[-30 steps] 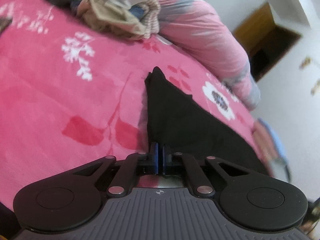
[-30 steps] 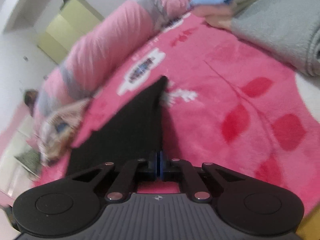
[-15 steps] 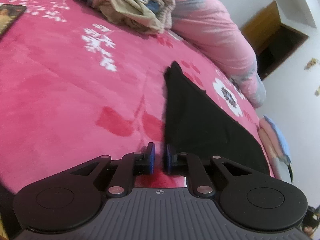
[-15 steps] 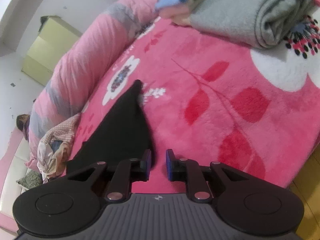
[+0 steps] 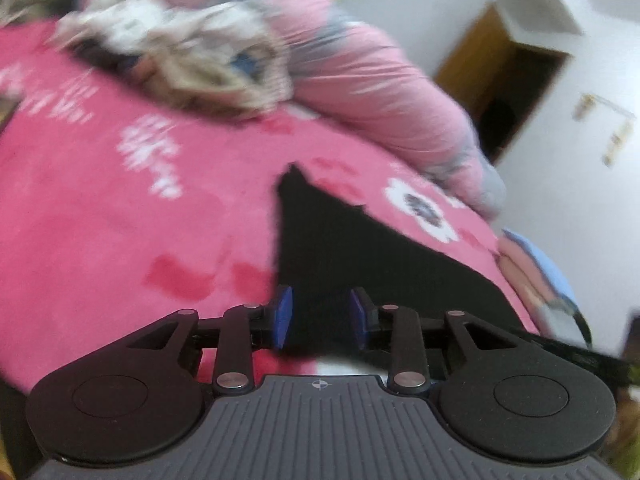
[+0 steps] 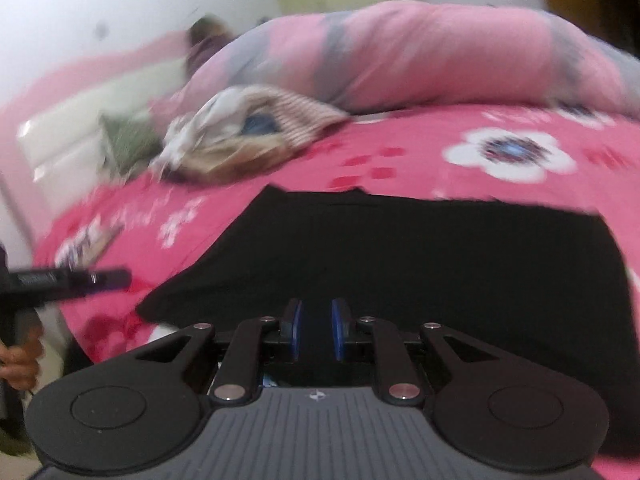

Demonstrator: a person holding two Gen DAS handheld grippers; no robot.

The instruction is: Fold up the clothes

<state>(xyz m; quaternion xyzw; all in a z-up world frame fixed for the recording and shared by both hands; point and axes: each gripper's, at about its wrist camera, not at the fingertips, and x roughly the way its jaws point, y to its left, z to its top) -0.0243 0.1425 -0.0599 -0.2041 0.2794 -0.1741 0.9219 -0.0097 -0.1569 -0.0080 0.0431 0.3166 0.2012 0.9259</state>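
We see the left gripper (image 5: pixel 320 318) with its jaws apart, just opened wider, gripping nothing, above the near edge of the black garment (image 5: pixel 340 248). The right gripper (image 6: pixel 316 328) stands slightly apart, empty. The garment lies flat on the pink blanket (image 5: pixel 100 200), a pile of clothes (image 6: pixel 240 132) beyond.

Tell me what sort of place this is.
Most likely a bedroom: a bed spread with a pink floral blanket, a rolled pink quilt along its far side, and a doorway in a white wall.
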